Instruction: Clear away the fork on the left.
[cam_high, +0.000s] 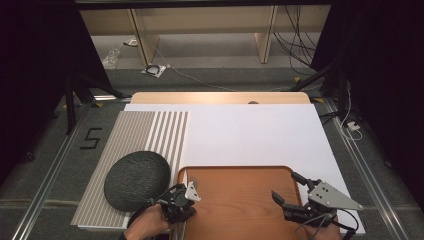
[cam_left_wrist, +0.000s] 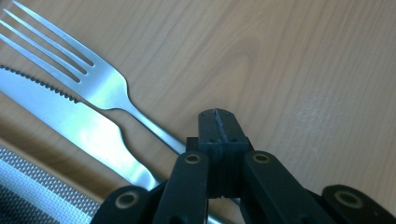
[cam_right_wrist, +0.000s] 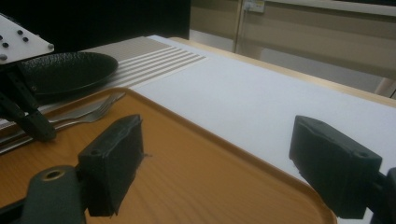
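Left gripper (cam_left_wrist: 218, 122) has its jaws clenched together with nothing between them, tips over the wooden tray (cam_left_wrist: 289, 60). From those tips the fork (cam_left_wrist: 100, 84) lies at about ten o'clock, just beside them, its handle running under the gripper body and cut off there. Alongside, at nine o'clock, the knife (cam_left_wrist: 70, 119) lies touching the fork. Right gripper (cam_right_wrist: 215, 172) is released, jaws wide apart above the tray's right rim
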